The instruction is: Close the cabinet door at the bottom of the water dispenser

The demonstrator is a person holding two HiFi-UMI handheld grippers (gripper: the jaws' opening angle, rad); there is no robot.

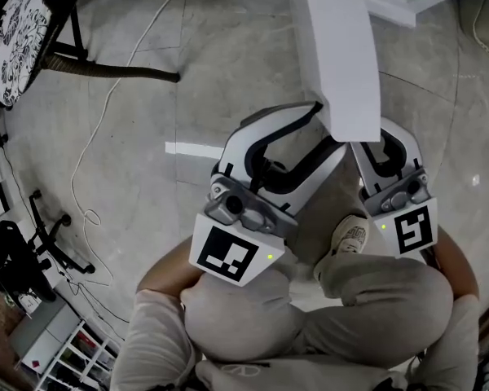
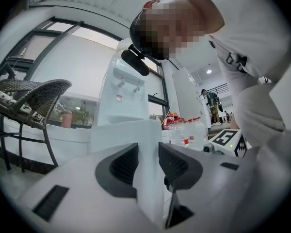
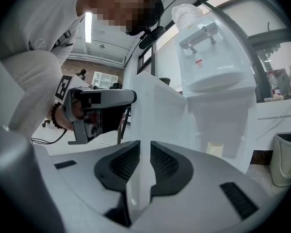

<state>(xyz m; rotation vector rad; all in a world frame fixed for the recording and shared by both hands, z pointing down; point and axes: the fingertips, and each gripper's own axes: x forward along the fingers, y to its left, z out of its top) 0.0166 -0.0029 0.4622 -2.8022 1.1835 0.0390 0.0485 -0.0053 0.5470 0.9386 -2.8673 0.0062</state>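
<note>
The white cabinet door (image 1: 334, 47) stands swung out from the water dispenser (image 3: 218, 76), edge-on from above in the head view. My left gripper (image 1: 328, 129) reaches its free edge from the left. In the left gripper view the door (image 2: 131, 135) fills the space between the pads of the left gripper (image 2: 148, 159), which are shut on it. My right gripper (image 1: 381, 141) lies just right of the door. Its pads (image 3: 144, 161) stand a narrow slit apart, with the white door (image 3: 157, 110) ahead. The cabinet behind holds a pale cup (image 3: 215, 148).
A wicker chair (image 2: 34, 96) stands left of the dispenser, and a white cable (image 1: 106, 112) trails over the tiled floor. Water bottles (image 2: 186, 130) stand beyond the door. A grey bin (image 3: 287, 157) sits right of the dispenser. The person's knees (image 1: 375, 283) and a shoe (image 1: 352, 236) are close below.
</note>
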